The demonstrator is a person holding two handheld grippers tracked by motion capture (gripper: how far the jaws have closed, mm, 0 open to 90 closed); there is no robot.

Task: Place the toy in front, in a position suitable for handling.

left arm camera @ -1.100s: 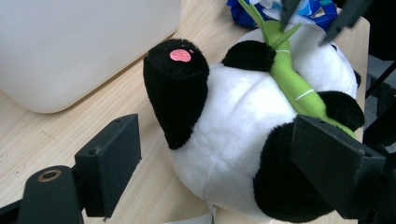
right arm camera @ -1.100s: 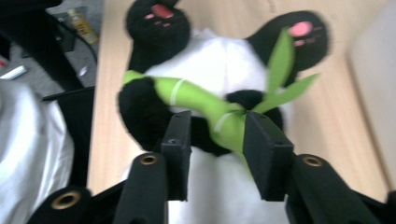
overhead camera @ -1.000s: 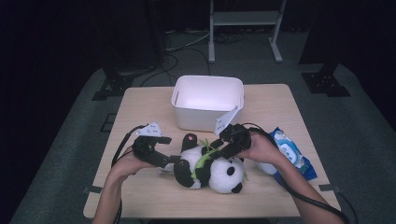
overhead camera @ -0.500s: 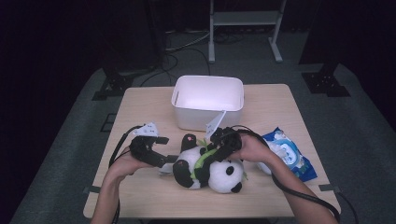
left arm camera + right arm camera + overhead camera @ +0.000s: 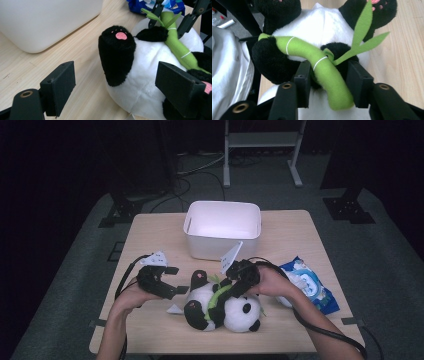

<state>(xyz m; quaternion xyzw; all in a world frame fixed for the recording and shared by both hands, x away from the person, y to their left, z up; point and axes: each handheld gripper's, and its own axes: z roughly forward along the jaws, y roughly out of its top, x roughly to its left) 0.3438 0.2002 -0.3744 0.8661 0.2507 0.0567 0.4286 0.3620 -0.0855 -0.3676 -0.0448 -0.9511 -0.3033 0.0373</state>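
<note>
1. High view: a plush panda (image 5: 225,307) lies on its back near the front middle of the wooden table (image 5: 150,235), white body, black limbs, a green bamboo stalk (image 5: 216,300) across its belly. A white bin (image 5: 222,231) stands behind it and a blue wipes pack (image 5: 307,285) lies to its right. The left gripper (image 5: 175,280) sits at the panda's leg end; the right gripper (image 5: 227,287) comes down onto the stalk.
2. Left gripper view: the left gripper (image 5: 115,87) has its jaws wide apart, pressing on nothing. One black leg with a pink paw pad (image 5: 120,35) stands up between them, apart from both.
3. Right gripper view: the right gripper (image 5: 328,82) straddles the bamboo stalk (image 5: 327,75), which is curved, soft, ringed with white stitching and has two felt leaves. The jaws seem to squeeze the stalk and the black arm beneath, though the fur hides the contact.
</note>
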